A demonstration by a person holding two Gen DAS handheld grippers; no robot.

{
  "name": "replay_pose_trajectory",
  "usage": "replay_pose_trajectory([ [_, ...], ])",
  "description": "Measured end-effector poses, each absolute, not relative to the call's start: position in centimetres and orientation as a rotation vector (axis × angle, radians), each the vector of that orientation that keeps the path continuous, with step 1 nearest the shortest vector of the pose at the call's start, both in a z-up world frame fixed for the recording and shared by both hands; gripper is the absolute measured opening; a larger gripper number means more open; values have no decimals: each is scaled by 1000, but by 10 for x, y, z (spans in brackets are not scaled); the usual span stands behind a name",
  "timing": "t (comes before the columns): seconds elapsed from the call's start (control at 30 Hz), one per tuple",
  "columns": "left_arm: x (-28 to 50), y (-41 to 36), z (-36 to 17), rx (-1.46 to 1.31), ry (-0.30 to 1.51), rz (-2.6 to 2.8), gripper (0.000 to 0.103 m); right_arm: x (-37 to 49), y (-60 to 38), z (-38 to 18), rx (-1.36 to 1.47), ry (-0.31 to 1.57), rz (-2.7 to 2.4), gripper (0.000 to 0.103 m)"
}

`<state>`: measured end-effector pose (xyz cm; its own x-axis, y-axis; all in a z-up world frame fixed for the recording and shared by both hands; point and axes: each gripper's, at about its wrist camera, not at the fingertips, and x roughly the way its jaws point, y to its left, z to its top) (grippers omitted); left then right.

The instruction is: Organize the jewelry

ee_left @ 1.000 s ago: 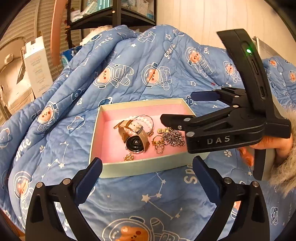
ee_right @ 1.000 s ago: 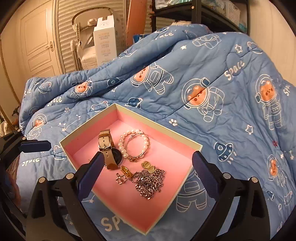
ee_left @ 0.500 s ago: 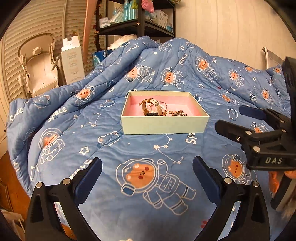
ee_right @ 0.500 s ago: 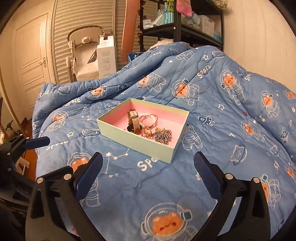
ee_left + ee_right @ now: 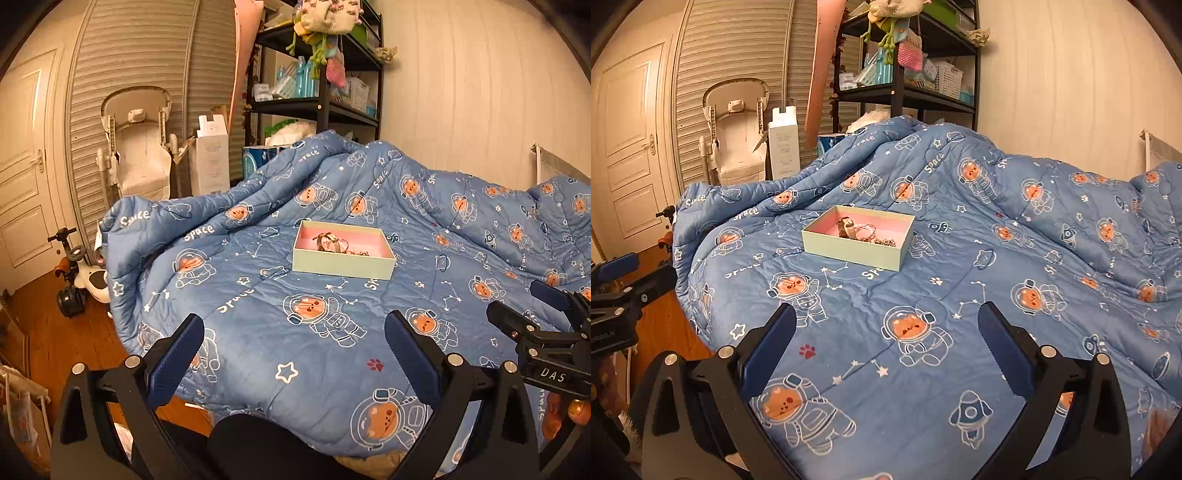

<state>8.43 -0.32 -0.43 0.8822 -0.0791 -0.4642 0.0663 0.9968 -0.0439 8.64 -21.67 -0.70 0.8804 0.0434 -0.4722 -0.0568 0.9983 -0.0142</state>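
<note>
A pale green cardboard box with a pink lining [image 5: 343,264] sits on the blue quilted astronaut-print bedspread [image 5: 332,332] of a bed, towards its far side, well apart from both tools. Inside lie a tan-strapped wristwatch [image 5: 846,227], a pearl bracelet [image 5: 866,232] beside it and a tangle of metal chain [image 5: 886,242] nearer the box's right end. The left hand-held gripper [image 5: 293,349] and the right hand-held gripper [image 5: 886,341] both hover over the near edge of the bed, fingers spread wide, holding nothing.
</note>
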Motion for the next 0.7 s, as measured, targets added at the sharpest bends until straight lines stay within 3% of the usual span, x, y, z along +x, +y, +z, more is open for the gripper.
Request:
replay_pose_trajectory([
  [0.27, 22, 6, 13, -144, 439, -55, 96, 19, -225, 21, -30, 407, 44, 97],
  [0.7, 5, -3, 7, -92, 436, -34, 96, 7, -230, 21, -14, 419, 54, 97],
])
